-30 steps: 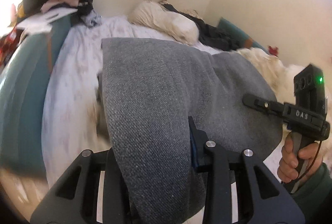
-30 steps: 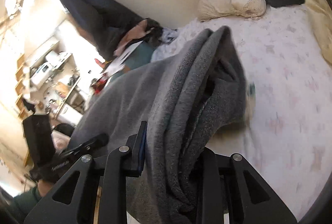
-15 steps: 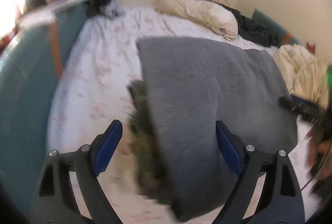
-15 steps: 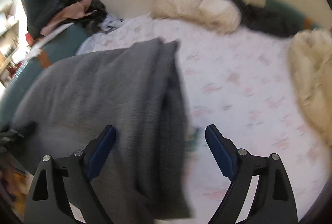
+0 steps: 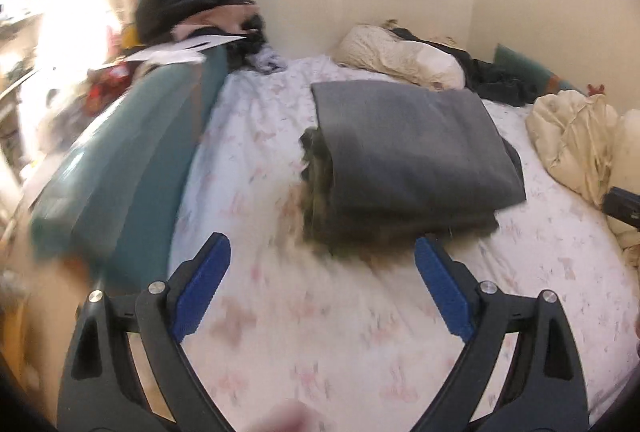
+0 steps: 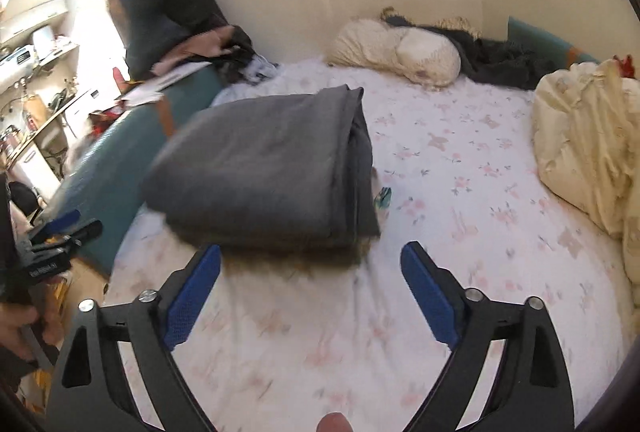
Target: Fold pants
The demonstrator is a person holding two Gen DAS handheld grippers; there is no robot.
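Note:
The grey pants (image 5: 408, 155) lie folded in a thick rectangular stack on the floral bed sheet (image 5: 320, 332). They also show in the right wrist view (image 6: 264, 167). My left gripper (image 5: 322, 264) is open and empty, just short of the stack's near edge. My right gripper (image 6: 310, 272) is open and empty, also just short of the stack. The left gripper shows at the left edge of the right wrist view (image 6: 60, 232).
A teal cushion (image 5: 124, 159) runs along the bed's left edge. A cream pillow (image 6: 396, 49) and dark clothes (image 6: 504, 61) lie by the back wall. A cream bundle of bedding (image 6: 584, 143) sits on the right. A small teal item (image 6: 383, 197) lies right of the stack.
Both grippers were shut on the pants a second ago. They opened, let the pants drop onto the bed as a folded stack, and pulled back toward me.

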